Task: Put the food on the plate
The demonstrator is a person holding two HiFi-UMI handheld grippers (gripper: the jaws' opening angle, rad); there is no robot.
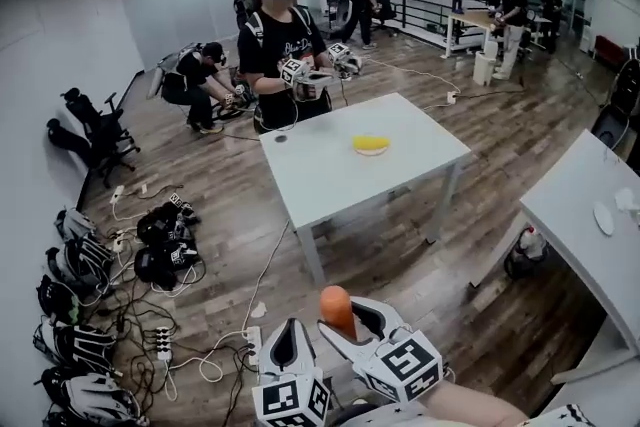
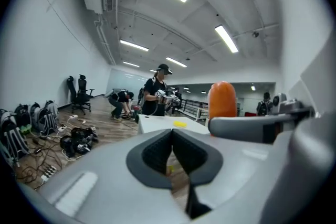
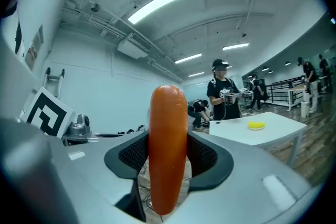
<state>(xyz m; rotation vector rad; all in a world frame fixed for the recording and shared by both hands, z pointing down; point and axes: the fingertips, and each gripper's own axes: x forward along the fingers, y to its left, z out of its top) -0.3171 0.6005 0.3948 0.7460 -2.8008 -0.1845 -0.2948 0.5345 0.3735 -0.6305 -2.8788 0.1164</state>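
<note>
An orange carrot-like piece of food (image 1: pixel 337 308) stands upright between the jaws of my right gripper (image 1: pixel 345 317), which is shut on it. In the right gripper view the food (image 3: pixel 168 149) fills the middle, pinched between the dark pads (image 3: pixel 202 157). My left gripper (image 1: pixel 290 347) hangs just left of it, shut with nothing inside; its pads (image 2: pixel 157 152) meet at the tips. A small yellow dish-like thing (image 1: pixel 371 144) lies on the white table (image 1: pixel 330 175) some way ahead, and also shows as the yellow thing (image 3: pixel 256 125) on the table's far side.
A person (image 1: pixel 280 45) with grippers stands at the table's far side. Cables, a power strip (image 1: pixel 163 343) and several bags (image 1: pixel 75 260) litter the wood floor at left. A second white table (image 1: pixel 585 235) with a white plate (image 1: pixel 603 218) stands at right.
</note>
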